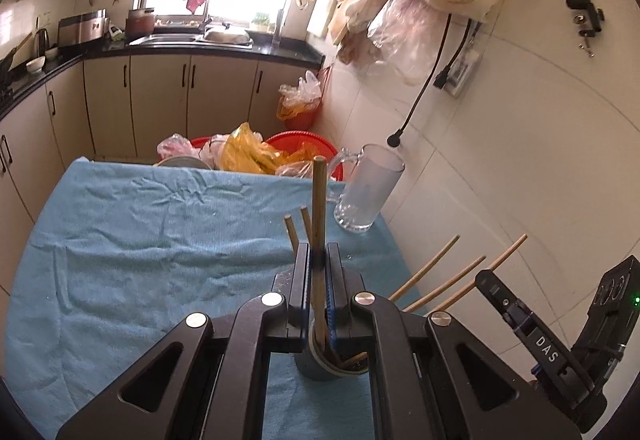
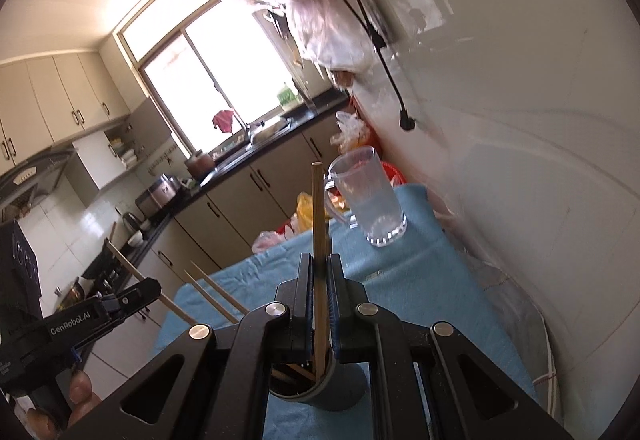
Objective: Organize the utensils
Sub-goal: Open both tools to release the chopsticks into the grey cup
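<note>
A grey holder cup [image 1: 320,370] stands on the blue cloth [image 1: 160,240] with several wooden chopsticks leaning out of it. My left gripper [image 1: 319,260] is shut on one upright chopstick [image 1: 319,200] whose lower end sits in the cup. In the right wrist view my right gripper [image 2: 319,272] is shut on an upright chopstick [image 2: 319,208] that also reaches into the cup [image 2: 324,392]. Other chopsticks [image 1: 440,276] lean out to the side. The left gripper's body [image 2: 80,324] shows at left in the right view.
A clear glass mug [image 1: 368,188] stands on the cloth near the white tiled wall [image 1: 520,160]; it also shows in the right view [image 2: 368,196]. Red basins with plastic bags [image 1: 256,152] sit beyond the table's far edge. Kitchen cabinets and a sink lie behind.
</note>
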`<act>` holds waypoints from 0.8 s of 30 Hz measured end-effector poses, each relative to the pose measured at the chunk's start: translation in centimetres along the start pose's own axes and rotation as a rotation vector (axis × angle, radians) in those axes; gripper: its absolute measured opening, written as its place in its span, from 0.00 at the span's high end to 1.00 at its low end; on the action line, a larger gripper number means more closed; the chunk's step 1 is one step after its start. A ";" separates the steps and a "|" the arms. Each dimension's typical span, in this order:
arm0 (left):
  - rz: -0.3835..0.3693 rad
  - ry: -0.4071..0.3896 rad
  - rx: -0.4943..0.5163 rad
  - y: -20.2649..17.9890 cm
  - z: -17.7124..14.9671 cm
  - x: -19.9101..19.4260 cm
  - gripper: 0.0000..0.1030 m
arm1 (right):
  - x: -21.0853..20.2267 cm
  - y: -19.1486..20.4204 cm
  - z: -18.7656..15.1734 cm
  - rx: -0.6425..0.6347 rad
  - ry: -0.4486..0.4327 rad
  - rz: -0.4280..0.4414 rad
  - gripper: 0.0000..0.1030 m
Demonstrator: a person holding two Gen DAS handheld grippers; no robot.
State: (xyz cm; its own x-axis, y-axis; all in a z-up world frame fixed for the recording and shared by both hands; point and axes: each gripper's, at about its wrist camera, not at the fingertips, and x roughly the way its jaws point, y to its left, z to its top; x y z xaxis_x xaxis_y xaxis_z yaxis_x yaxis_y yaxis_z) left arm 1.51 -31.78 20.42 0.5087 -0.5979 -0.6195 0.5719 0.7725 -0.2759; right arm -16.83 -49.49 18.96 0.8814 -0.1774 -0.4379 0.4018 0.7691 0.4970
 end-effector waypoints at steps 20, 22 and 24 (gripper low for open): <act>-0.018 -0.081 0.003 0.8 -0.7 -4.8 0.63 | -3.8 0.0 -0.2 0.026 -0.058 -0.014 0.49; -0.014 -0.091 0.004 1.0 -1.3 -5.8 0.59 | -4.3 0.3 -0.7 0.016 -0.064 -0.031 0.40; -0.001 -0.103 0.010 1.2 -1.9 -6.6 0.53 | -4.6 0.6 -1.3 0.001 -0.067 -0.061 0.29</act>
State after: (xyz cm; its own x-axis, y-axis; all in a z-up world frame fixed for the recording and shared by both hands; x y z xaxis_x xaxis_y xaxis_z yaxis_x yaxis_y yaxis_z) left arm -2.33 -26.50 22.77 0.5716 -0.6175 -0.5403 0.5781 0.7704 -0.2689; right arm -20.97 -47.40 20.36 0.8698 -0.2650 -0.4163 0.4558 0.7548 0.4718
